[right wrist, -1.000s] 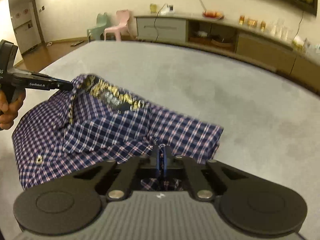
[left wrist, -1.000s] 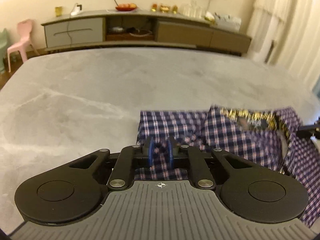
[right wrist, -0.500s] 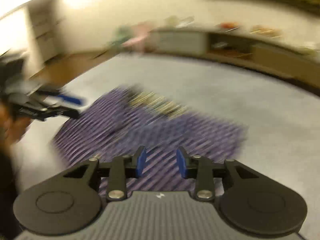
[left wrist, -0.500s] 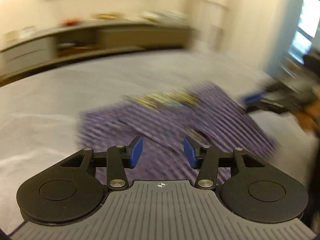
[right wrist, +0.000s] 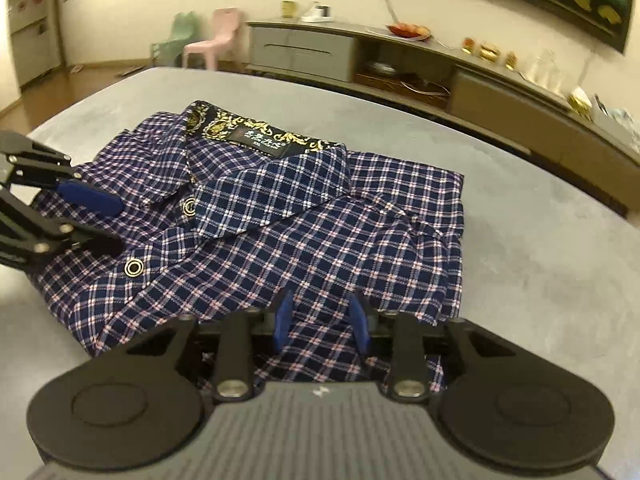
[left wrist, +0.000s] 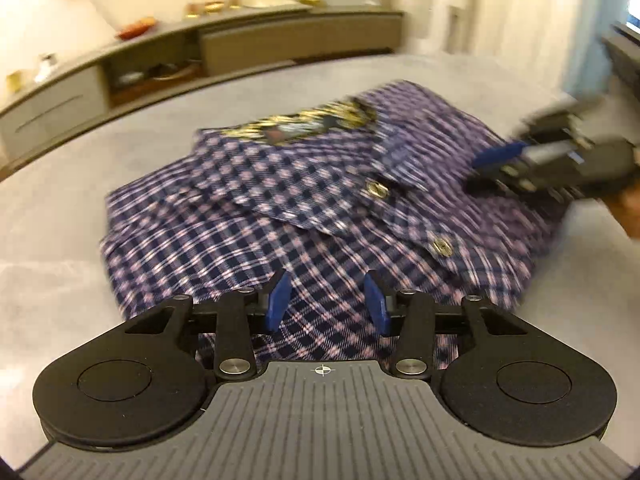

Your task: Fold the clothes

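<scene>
Right wrist view, read left to right. Left gripper (right wrist: 100, 224) entered from the left edge, its blue-padded fingers (right wrist: 90, 197) hanging over the placket side of the navy, pink and white checked cotton shirt (right wrist: 288, 236). Jaws stood apart and were closing a little, nothing pinched between them. Two round gold snap buttons (right wrist: 133, 267) showed just right of those fingers. The shirt lay folded into a compact rectangle on the grey marbled tabletop (right wrist: 540, 248), collar far, black-and-gold neck lining (right wrist: 256, 136) face up. Right gripper (right wrist: 320, 322) sat at the near edge of the shirt, jaws spread, plaid visible through the gap but no cloth clamped. Long grey and brown sideboard (right wrist: 400, 60) ran along the far wall; pale pink plastic chair (right wrist: 216, 40) stood far left.

Left wrist view was motion-blurred. The left gripper (left wrist: 326, 300) was parted over the shirt's (left wrist: 280, 220) near hem, cloth lying loose beneath, not held. At far right the right gripper (left wrist: 500, 168) was smeared; its state could not be read from this view.

Judgement: folding looked essentially done, both claws let go, package roughly square. Step in hand read as release and inspection. Next move would call for tidying any loose near hem or right-hand layers, or lifting clear without snagging the collar.
</scene>
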{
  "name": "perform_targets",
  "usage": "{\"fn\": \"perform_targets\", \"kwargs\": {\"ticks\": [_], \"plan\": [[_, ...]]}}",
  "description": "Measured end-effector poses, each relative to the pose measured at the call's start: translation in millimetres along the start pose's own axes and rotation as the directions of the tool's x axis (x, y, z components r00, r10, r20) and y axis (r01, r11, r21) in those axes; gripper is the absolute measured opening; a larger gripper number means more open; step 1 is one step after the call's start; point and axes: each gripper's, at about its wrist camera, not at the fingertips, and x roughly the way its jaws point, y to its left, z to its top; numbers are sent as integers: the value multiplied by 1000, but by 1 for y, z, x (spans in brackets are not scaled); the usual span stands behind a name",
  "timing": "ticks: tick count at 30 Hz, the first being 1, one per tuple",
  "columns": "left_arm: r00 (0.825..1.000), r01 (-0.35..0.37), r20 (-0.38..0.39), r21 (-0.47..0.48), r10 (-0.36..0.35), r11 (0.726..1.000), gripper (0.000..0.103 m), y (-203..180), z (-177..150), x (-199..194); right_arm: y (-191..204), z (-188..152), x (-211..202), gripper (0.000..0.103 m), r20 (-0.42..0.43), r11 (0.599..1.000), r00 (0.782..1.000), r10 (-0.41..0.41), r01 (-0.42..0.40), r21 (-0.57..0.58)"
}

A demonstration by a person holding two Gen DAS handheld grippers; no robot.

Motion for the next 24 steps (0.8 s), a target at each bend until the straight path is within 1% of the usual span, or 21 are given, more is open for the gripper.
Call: {"fn": "perform_targets", "kwargs": {"ticks": [1, 4, 5, 9, 11, 12, 14, 15, 16, 17, 18, 19, 20, 21, 24], "plan": [[1000, -14, 19, -31, 14, 999, 38, 4, 1, 4, 0, 1, 1, 31, 8, 1000, 1000, -4, 4, 0], [997, -51, 54, -48, 54, 998, 38, 1, 0, 11, 3, 2, 4, 32, 36, 999, 999, -36, 35, 4], [996, -62, 60, -61, 65, 996, 38, -3, -2, 12, 9, 0, 3, 34, 36, 999, 998, -49, 48, 9], [995, -66, 62, -142, 75, 988, 37, -11, -8, 6, 31, -6, -1, 37, 34, 995, 994, -102, 101, 27], [996, -56, 53, -184, 67, 981, 41, -4, -7, 0, 36, -8, -3, 37, 33, 992, 991, -126, 126, 8], [997, -52, 50, -206, 64, 977, 43, -3, -5, -4, 37, -8, -6, 39, 38, 991, 990, -133, 133, -2], [997, -51, 46, -245, 64, 968, 47, -2, -2, -12, 32, -9, -8, 41, 49, 993, 992, -120, 120, 7], [996, -61, 47, -253, 75, 966, 48, -3, 2, -17, 28, -10, -11, 45, 55, 994, 992, -112, 111, 18], [995, -74, 51, -260, 91, 963, 53, -5, 3, -24, 26, -10, -18, 49, 65, 992, 990, -122, 120, 37], [992, -91, 58, -267, 111, 959, 60, -7, 3, -33, 24, -8, -28, 51, 78, 989, 987, -144, 140, 53], [989, -109, 70, -273, 133, 956, 64, -10, 3, -42, 27, -8, -43, 58, 101, 987, 983, -156, 150, 64], [984, -130, 86, -277, 159, 952, 73, -15, 2, -51, 30, -8, -59, 64, 124, 985, 978, -167, 158, 74], [979, -144, 102, -280, 178, 949, 82, -20, 1, -60, 36, -11, -77, 76, 147, 984, 974, -171, 160, 82], [975, -151, 117, -283, 191, 947, 85, -24, -1, -69, 41, -14, -89, 83, 158, 983, 972, -173, 161, 89], [968, -156, 143, -296, 205, 943, 92, -33, -6, -93, 56, -27, -117, 85, 166, 979, 971, -173, 151, 137]]}}
